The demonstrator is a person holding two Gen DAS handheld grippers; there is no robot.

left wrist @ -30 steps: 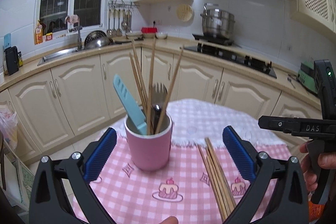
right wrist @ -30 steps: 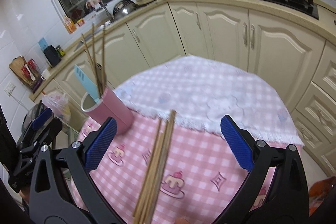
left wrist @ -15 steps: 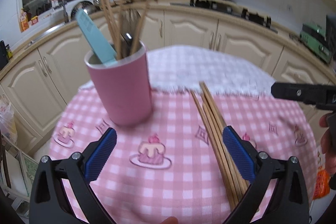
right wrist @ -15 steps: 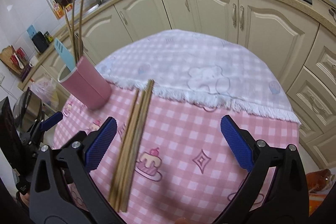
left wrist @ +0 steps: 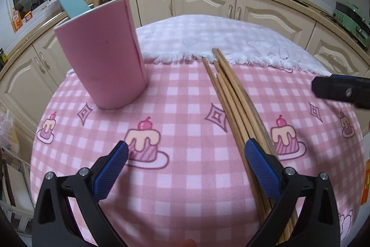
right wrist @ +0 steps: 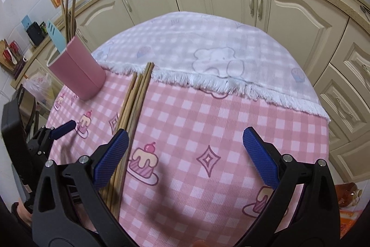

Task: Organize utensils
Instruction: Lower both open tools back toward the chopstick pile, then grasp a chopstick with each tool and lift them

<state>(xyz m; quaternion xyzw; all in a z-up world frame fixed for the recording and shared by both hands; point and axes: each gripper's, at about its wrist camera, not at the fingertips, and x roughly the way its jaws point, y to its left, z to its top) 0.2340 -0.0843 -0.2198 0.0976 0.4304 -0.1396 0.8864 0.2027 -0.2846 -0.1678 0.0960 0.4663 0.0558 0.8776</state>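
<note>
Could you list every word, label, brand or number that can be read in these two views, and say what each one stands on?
None can be read.
The orange packets on the window sill carry print, too small and blurred to read.
The pink holder, the chopsticks and the tablecloth bear no lettering, only cake and diamond drawings.
Neither open claw, left or right, shows any marking.

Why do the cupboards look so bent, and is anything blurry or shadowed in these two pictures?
Left wrist view: the fisheye lens bows the cream cupboards and the tall pink utensil cup; the other black gripper at the right edge is smeared. Right wrist view: the same bowing, soft dark shadows on the pink checked tablecloth, and the bundle of wooden chopsticks looks slightly soft.
</note>
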